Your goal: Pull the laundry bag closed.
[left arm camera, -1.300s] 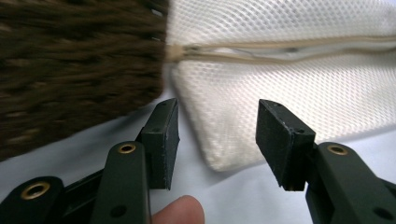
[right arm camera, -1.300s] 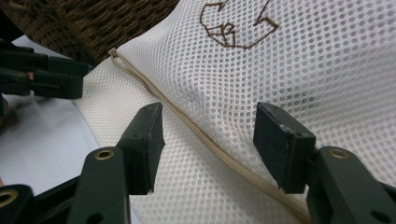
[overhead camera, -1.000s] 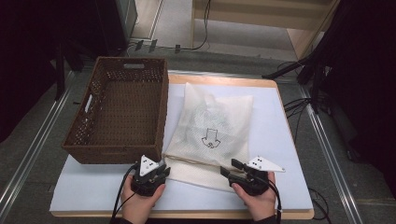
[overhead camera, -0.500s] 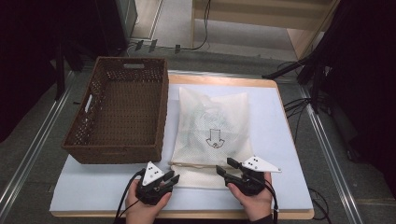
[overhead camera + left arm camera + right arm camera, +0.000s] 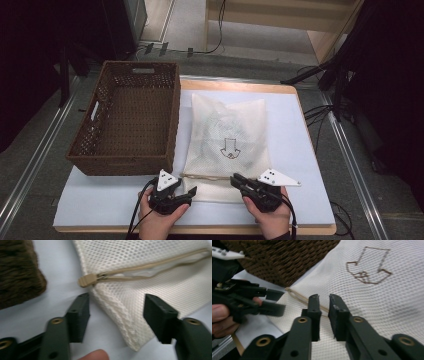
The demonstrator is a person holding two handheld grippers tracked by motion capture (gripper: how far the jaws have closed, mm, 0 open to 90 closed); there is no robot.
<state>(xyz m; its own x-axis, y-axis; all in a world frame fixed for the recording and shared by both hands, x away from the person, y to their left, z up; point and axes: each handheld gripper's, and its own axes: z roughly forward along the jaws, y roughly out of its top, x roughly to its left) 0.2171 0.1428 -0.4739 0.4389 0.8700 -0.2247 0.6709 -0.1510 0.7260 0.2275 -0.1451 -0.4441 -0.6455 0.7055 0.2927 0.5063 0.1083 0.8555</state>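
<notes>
A brown wicker basket (image 5: pixel 127 117) stands at the desk's (image 5: pixel 305 150) nine o'clock side, its right wall just beside the white mesh bag (image 5: pixel 227 142). The bag lies flat mid-desk, arrow print up, its zipped end at six o'clock. The left claw (image 5: pixel 116 315) has just been opening; its jaws stand apart around the bag's near corner, below the tan zipper pull (image 5: pixel 87 280), pads not pressing. At five o'clock the right claw (image 5: pixel 323 301) has just been closing to a narrow gap, poised over the zipper (image 5: pixel 297 298); whether mesh is pinched cannot be told.
</notes>
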